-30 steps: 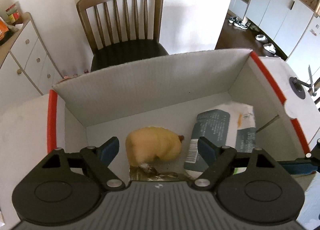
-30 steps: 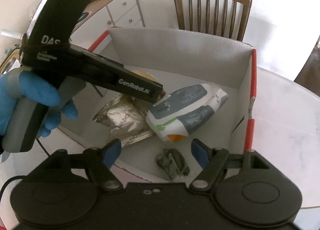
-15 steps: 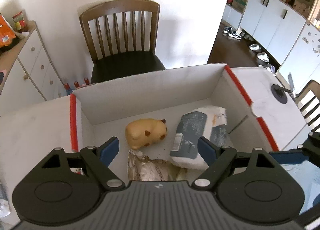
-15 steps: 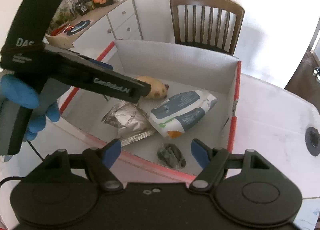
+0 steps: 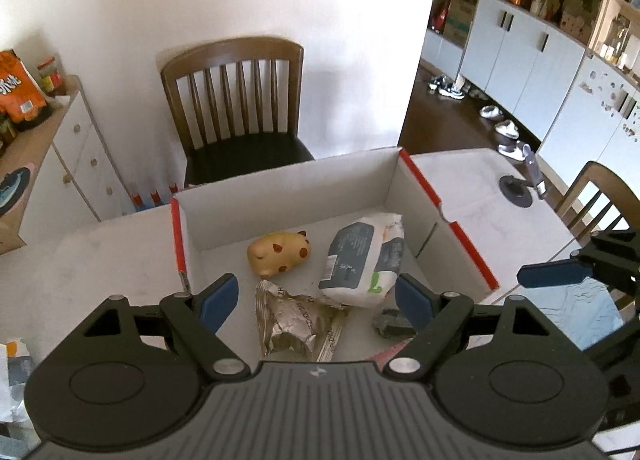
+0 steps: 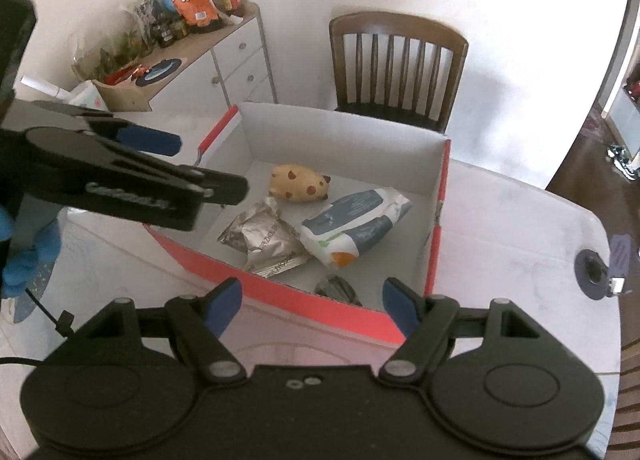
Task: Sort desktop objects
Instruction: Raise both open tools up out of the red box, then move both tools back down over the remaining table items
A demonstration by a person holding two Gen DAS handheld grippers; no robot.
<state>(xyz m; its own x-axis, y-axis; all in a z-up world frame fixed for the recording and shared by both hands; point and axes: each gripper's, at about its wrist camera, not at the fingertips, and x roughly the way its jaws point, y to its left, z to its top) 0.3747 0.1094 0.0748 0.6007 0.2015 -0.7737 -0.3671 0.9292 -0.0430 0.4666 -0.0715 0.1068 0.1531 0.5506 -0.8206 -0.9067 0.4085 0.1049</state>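
A white cardboard box (image 5: 300,188) with red edges (image 6: 280,292) sits on the white table. Inside lie a yellow spotted animal toy (image 5: 280,254) (image 6: 298,182), a pack of wet wipes (image 5: 364,264) (image 6: 352,224), a silver foil packet (image 5: 292,320) (image 6: 266,240) and a small dark crumpled piece (image 5: 390,324) (image 6: 336,290). My left gripper (image 5: 316,296) hangs open above the box's near side, holding nothing. My right gripper (image 6: 312,302) is open and empty too, just outside the near red wall. Each gripper shows in the other's view: the left gripper (image 6: 188,164) and a blue pad (image 5: 552,274) of the right one.
A wooden chair (image 5: 236,100) (image 6: 396,68) stands behind the box against the wall. A white dresser (image 5: 68,164) (image 6: 224,60) with snacks and jars on top is at the left. A black round fitting (image 5: 516,190) (image 6: 592,268) is set in the table at the right. A blue-gloved hand (image 6: 28,256) holds the left gripper.
Both grippers have risen and drawn back from the box, so the whole box and all its contents now show. The jaws kept their width. Nothing in the box moved.
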